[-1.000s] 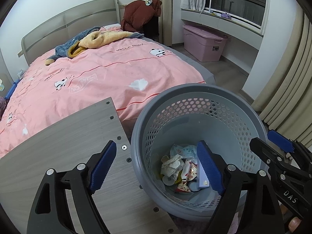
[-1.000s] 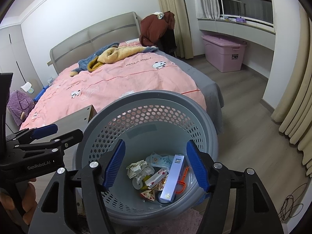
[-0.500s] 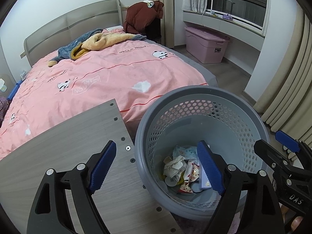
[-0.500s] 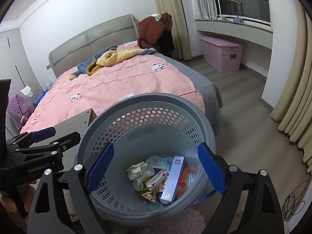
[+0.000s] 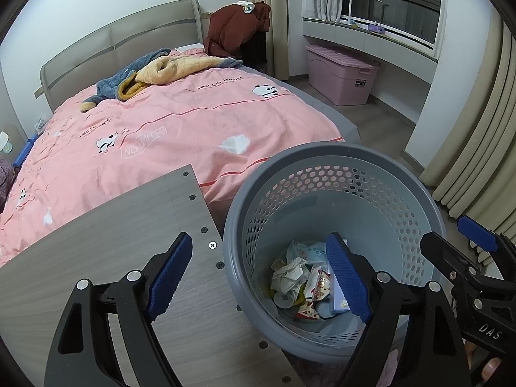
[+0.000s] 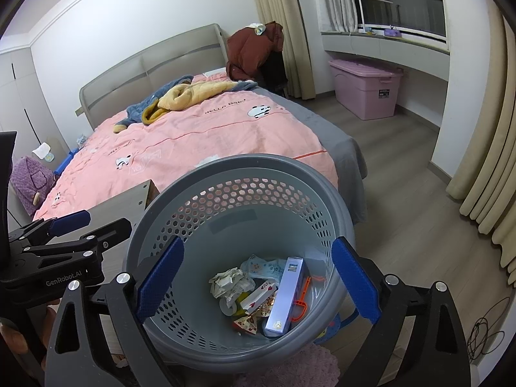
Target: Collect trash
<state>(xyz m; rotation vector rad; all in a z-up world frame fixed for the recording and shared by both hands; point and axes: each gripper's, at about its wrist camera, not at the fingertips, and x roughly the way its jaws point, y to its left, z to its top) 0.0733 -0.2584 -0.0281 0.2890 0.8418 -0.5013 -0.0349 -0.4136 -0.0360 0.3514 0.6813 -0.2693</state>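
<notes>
A grey perforated trash basket [image 5: 380, 174] [image 6: 245, 167] stands on the floor at the foot of the bed. Inside lie crumpled paper [image 6: 227, 282], wrappers [image 5: 317, 285], a long white box [image 6: 285, 293] and an orange plastic piece [image 6: 301, 300]. My left gripper [image 5: 258, 277] is open and empty, over the wooden board and the basket's left rim. My right gripper [image 6: 258, 277] is open and empty, above the basket's mouth. A crumpled white tissue [image 5: 234, 144] lies on the pink bedspread beyond the basket.
A wooden board with screws [image 5: 129, 232] lies left of the basket. The bed [image 5: 161, 122] carries a blue and yellow blanket [image 5: 154, 74]. A pink storage box [image 5: 342, 74] stands under the window ledge. Curtains [image 5: 477, 148] hang at right. Cables [image 6: 483, 338] lie on the floor.
My right gripper's jaws have opened wider over the basket. Both grippers have drawn back slightly; the basket and bed sit a little farther off.
</notes>
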